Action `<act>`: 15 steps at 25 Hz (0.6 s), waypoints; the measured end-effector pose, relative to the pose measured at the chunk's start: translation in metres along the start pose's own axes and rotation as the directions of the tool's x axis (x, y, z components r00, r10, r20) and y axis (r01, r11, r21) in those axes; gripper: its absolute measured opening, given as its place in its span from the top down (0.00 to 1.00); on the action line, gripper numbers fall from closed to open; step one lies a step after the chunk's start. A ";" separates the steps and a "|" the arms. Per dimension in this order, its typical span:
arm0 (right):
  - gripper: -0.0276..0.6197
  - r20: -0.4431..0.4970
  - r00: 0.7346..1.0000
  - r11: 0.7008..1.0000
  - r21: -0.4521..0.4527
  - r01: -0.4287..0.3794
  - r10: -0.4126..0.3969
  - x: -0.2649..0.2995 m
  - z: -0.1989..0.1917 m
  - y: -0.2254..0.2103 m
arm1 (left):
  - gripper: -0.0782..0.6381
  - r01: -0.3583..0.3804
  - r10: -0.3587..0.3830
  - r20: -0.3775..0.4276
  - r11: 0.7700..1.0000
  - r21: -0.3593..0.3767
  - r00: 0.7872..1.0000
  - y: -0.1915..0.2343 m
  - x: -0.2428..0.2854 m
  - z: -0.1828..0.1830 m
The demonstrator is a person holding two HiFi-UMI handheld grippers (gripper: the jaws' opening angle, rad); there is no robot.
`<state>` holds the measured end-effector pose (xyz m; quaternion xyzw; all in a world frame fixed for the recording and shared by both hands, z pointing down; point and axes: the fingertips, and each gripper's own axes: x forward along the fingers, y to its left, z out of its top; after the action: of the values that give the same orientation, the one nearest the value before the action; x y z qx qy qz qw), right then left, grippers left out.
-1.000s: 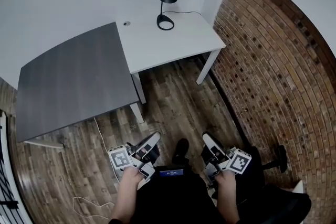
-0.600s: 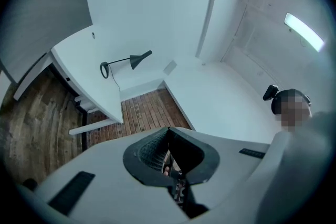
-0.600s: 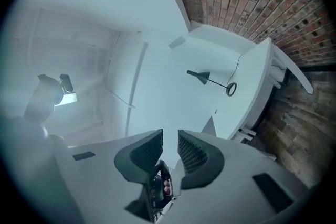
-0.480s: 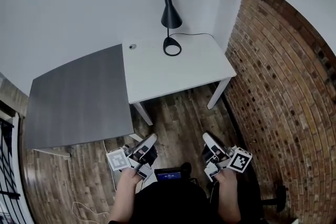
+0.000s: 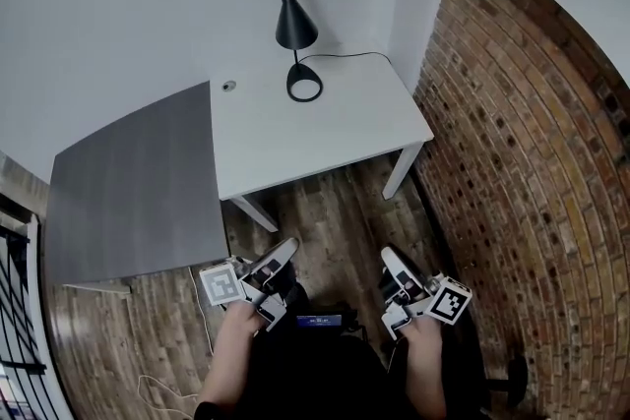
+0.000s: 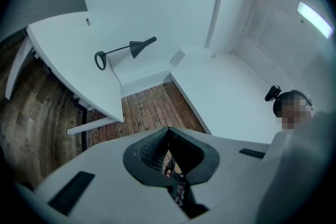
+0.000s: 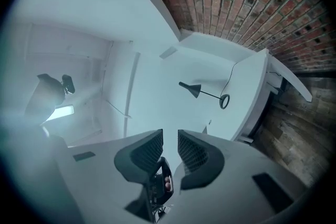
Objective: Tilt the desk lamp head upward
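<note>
Your left claw [image 5: 283, 254] was closed, its pads meeting at the tips with nothing caught between them. Your right claw [image 5: 390, 259] stood narrowly parted, with a slim gap between the pads and nothing in it. You held both low and close to your body, side by side but apart, over the floor [image 5: 335, 211].

The lamp [image 5: 294, 28] stood well ahead of both claws and touched by neither, on the far part of the white bench [image 5: 335, 138] near the wall. Its ring base sat flat on the top and its dark cone head rode above on a thin stem. From that far off you could not make out the head's joint or the mouth of the cone, in any view. The cord [image 5: 346, 55] ran from the base off to the right and was lost at the wall corner.

Your arms and body hid the floor right under the claws. A thin cable [image 5: 190, 263] trailed on the boards just left of the left claw.

The near edge of the white bench lay between the claws and the lamp. A grey bench [image 5: 128, 182] butted against it ahead and left of the left claw. The brick wall [image 5: 532, 143] closed off the side to the right of the right claw. Open floor lay from the claws forward to the bench edge.
</note>
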<state>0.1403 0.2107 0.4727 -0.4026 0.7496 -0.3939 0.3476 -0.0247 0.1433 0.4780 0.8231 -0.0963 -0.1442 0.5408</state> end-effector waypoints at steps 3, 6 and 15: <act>0.82 0.033 0.999 1.000 0.011 0.013 -0.013 -0.007 0.013 -0.008 | 0.88 0.013 -0.013 -0.029 1.000 -0.012 0.999 0.006 0.022 0.000; 0.82 0.058 0.998 0.999 0.000 0.038 -0.038 -0.008 0.029 -0.017 | 0.88 0.030 -0.032 -0.055 0.999 -0.033 0.998 0.014 0.043 0.002; 0.82 0.048 0.997 0.994 -0.080 0.071 -0.067 0.045 0.081 -0.033 | 0.88 0.129 -0.133 -0.055 0.989 -0.068 0.990 0.036 0.115 0.058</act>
<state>0.1997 0.1337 0.4556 -0.4510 0.7426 -0.3655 0.3340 0.0634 0.0433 0.4743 0.8136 -0.0211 -0.1581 0.5591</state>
